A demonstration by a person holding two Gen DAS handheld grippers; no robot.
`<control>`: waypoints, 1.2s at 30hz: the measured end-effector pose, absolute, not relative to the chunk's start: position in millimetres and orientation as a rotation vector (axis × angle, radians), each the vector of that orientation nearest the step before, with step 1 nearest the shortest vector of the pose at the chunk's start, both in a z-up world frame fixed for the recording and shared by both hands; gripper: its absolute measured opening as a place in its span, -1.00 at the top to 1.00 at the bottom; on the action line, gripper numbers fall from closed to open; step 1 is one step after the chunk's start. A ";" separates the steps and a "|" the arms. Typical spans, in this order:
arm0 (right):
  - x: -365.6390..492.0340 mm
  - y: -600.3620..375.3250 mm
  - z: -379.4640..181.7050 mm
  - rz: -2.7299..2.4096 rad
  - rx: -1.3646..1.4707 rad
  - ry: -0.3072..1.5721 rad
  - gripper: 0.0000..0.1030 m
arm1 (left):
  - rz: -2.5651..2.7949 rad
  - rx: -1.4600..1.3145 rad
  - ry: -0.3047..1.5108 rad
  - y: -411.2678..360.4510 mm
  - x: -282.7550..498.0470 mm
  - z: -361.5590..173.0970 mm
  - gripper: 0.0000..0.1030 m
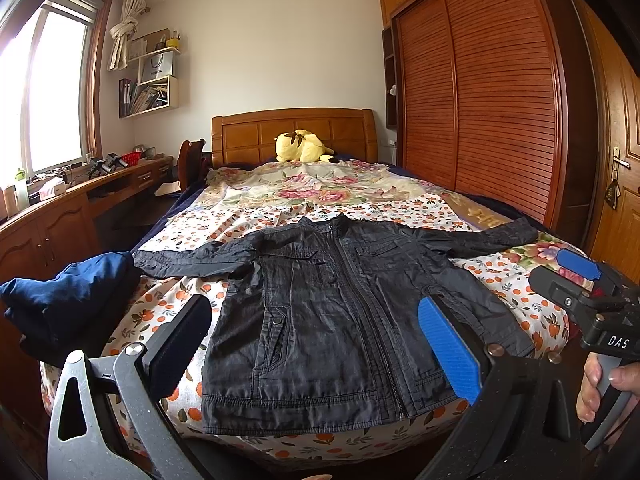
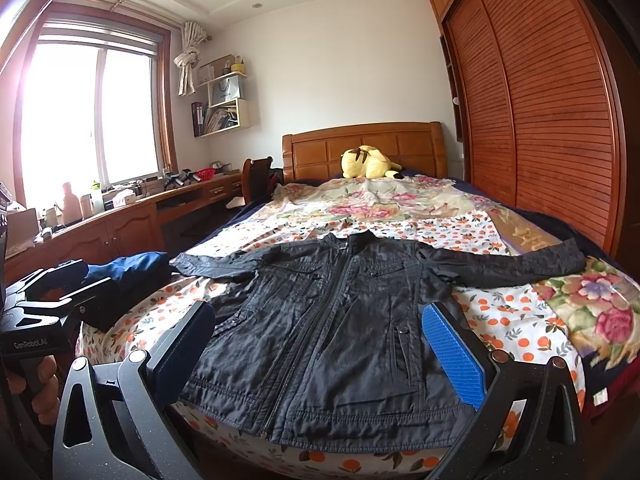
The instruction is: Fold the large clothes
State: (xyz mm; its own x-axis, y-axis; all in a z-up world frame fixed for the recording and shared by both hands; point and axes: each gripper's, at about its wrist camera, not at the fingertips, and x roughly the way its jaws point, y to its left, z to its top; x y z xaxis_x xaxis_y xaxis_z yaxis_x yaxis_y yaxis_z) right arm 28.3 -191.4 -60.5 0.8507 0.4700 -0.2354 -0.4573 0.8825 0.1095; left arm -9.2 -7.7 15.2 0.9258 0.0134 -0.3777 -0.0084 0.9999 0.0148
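Item: black jacket point(image 1: 340, 320), zipped, front up, laid flat across the foot of the bed point(image 1: 520, 280). Both sleeves run straight out toward 9 and 3 o'clock, the collar toward 12, the hem at 6 along the mattress edge. We judge this spread layout is the starting pose for folding: every edge lies exposed and reachable, and no fold is made yet.

Item: left tool point(image 1: 316, 354), held low at 6 o'clock before the hem, fingers wide apart, gripping nothing. Item: right tool point(image 2: 320, 354), likewise wide and empty, beside the left one; in the left view it shows at 3 o'clock with our hand on its handle. We hold both back from the cloth, which we judge lets us pick grasp points, likely a sleeve or shoulder each.

Item: blue garment point(image 1: 68, 296), bundled at 9 o'clock off the jacket's left sleeve, apparently set aside.

Item: yellow plush toy point(image 1: 300, 146), at 12 o'clock against the headboard, well apart from the work.
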 end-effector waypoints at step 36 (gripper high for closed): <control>35.0 -185.4 -65.9 0.497 0.041 0.282 -1.00 | 0.025 0.011 0.428 -1.7 -3.6 3.9 -1.00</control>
State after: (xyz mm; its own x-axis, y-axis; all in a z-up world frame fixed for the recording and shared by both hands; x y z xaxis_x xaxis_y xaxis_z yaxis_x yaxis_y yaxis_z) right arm 35.0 -185.4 -65.9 0.8410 0.4762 -0.2569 -0.4650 0.8789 0.1067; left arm -3.6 -1.7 3.9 0.9097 0.0265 -0.4145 -0.0220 0.9996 0.0156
